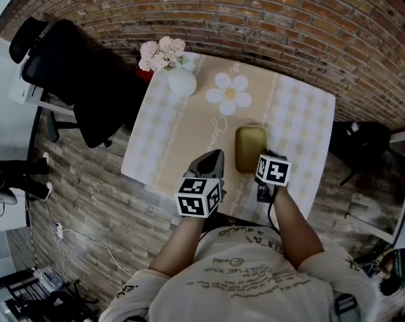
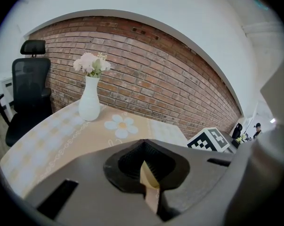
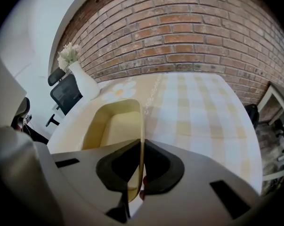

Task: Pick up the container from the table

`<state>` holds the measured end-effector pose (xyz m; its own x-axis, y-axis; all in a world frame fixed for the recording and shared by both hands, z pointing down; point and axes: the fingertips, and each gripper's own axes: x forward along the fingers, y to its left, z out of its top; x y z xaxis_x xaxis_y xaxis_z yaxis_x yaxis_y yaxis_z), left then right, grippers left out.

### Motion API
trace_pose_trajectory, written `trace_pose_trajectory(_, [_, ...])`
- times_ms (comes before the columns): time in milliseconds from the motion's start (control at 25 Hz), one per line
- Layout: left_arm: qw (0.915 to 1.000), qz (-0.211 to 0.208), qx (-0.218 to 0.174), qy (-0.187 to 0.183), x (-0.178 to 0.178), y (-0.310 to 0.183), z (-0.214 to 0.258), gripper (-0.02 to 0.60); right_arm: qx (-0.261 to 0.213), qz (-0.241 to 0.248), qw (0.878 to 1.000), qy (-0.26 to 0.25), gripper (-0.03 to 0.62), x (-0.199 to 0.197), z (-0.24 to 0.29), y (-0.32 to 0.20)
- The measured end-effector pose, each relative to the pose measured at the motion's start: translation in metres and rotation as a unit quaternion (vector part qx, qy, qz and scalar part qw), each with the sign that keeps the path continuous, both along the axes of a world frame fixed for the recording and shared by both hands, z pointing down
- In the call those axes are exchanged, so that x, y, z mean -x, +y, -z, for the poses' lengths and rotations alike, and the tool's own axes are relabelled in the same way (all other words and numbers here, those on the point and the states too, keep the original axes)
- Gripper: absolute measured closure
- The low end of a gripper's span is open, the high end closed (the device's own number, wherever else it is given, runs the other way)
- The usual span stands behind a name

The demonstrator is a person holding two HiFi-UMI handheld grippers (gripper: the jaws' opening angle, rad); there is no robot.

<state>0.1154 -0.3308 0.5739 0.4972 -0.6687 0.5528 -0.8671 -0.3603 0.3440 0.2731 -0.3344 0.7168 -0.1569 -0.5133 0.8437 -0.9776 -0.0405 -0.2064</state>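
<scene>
In the right hand-held gripper (image 3: 141, 169), pinched by its wall, sits the container (image 3: 114, 126).

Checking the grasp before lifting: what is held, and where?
The right tongs pinch the yellow container by its right side wall; the left tongs hold nothing.

Our pale short-sleeved shirt (image 1: 246, 274) bears dark lettering; the grey left claw (image 1: 214, 154) and right claw (image 1: 262, 156) carry black-and-white marker cubes (image 1: 199, 196).

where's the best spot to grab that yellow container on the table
The thin upright side wall of the container, from above, one jaw inside, one outside: it's open-topped and looks too wide to span. The right gripper is shut there.
</scene>
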Motion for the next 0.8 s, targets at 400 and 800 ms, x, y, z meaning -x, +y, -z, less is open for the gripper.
trace_pose_trajectory(400, [0.9999,0.014,-0.007,0.006,0.021,0.001,0.008,0.578,-0.024,-0.009,1.000,-0.007,0.586,0.010,0.024,-0.005])
trace_pose_trajectory(800, [0.9996,-0.002,-0.027,0.011,0.020,0.001,0.026,0.578,-0.076,-0.023,0.997,-0.020,0.586,0.016,0.081,-0.014])
